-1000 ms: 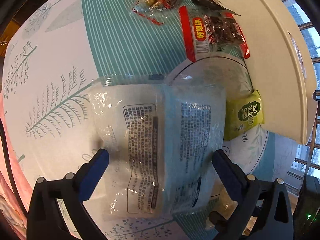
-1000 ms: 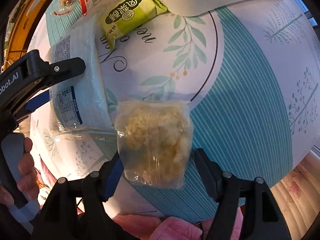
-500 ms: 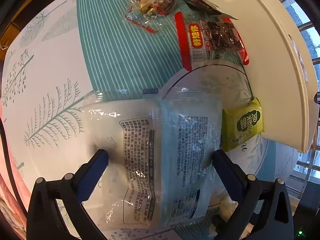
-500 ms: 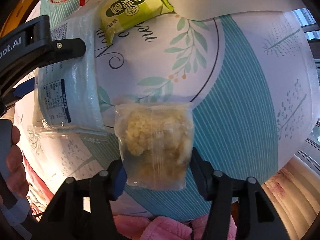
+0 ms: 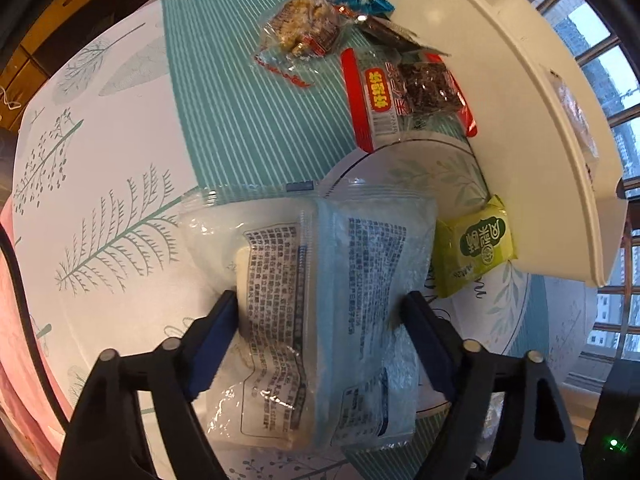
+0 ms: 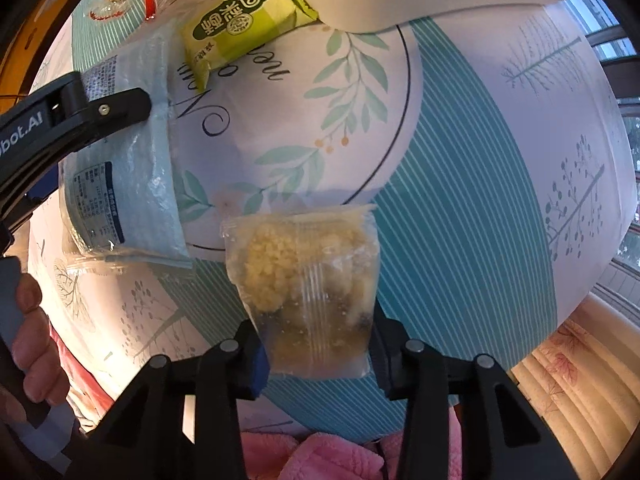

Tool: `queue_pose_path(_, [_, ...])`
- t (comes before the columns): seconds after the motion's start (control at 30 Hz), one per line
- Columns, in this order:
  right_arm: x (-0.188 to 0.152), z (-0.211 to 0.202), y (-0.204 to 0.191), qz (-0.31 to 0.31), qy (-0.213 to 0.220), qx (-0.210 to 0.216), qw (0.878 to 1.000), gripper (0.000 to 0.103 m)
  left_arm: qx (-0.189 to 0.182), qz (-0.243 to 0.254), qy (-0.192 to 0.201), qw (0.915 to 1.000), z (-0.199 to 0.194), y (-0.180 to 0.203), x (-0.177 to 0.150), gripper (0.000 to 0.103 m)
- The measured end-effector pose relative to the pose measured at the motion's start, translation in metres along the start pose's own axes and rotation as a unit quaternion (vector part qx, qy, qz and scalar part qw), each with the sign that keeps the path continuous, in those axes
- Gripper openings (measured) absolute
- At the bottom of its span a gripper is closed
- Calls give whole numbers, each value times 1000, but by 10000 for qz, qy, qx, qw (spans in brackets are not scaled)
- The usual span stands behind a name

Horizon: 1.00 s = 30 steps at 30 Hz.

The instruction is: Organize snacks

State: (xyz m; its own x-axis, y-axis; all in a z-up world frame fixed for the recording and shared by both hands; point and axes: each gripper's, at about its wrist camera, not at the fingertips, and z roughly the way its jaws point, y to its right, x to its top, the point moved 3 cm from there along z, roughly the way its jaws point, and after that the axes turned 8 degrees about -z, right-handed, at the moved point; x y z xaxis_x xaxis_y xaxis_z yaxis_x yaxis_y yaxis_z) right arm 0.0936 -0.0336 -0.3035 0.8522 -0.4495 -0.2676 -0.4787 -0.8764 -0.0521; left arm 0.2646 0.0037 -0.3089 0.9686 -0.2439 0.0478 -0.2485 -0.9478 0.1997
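Both jaws just closed in: left gripper (image 5: 316,316) pinches the white packet (image 5: 312,300), right gripper (image 6: 316,344) pinches the clear bag (image 6: 308,284).

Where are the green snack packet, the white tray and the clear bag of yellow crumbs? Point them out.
green snack packet (image 5: 476,246), left wrist view, printed front.
white tray (image 5: 500,92), left wrist view, outer wall.
clear bag of yellow crumbs (image 6: 296,276), right wrist view, middle.

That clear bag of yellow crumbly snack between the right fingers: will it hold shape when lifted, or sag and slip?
The clear bag is thin, loose film, so it will probably sag. Its crumbly pieces look fragile; the right gripper, whose fingers have just been closing on it, should squeeze gently. Glossy plastic may slip.
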Motion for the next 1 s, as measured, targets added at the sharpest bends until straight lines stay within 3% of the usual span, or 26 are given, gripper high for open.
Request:
queue_pose_path(0.17, [-3, 1, 8, 139, -29, 47, 9999, 39, -299, -327, 91, 9990, -9, -17, -8, 63])
queue_pose_path(0.4, [-15, 3, 17, 249, 40, 75, 9997, 38, -391, -401, 271, 9981, -23, -27, -17, 45])
queue_pose_path(0.47, [-18, 1, 13, 263, 88, 67, 9996, 38, -414, -424, 358, 9976, -32, -35, -22, 36])
queue_pose_path(0.53, [-17, -3, 13, 276, 144, 59, 9995, 38, -441, -403, 419, 9973, -38, -36, -21, 15])
queue_pose_path(0.6, [-21, -6, 15, 305, 200, 51, 9993, 38, -353, -360, 489, 9975, -42, -36, -23, 7])
queue_pose_path(1.0, [-40, -34, 41, 574, 484, 85, 9971, 38, -627, -483, 723, 9942, -78, -40, -31, 4])
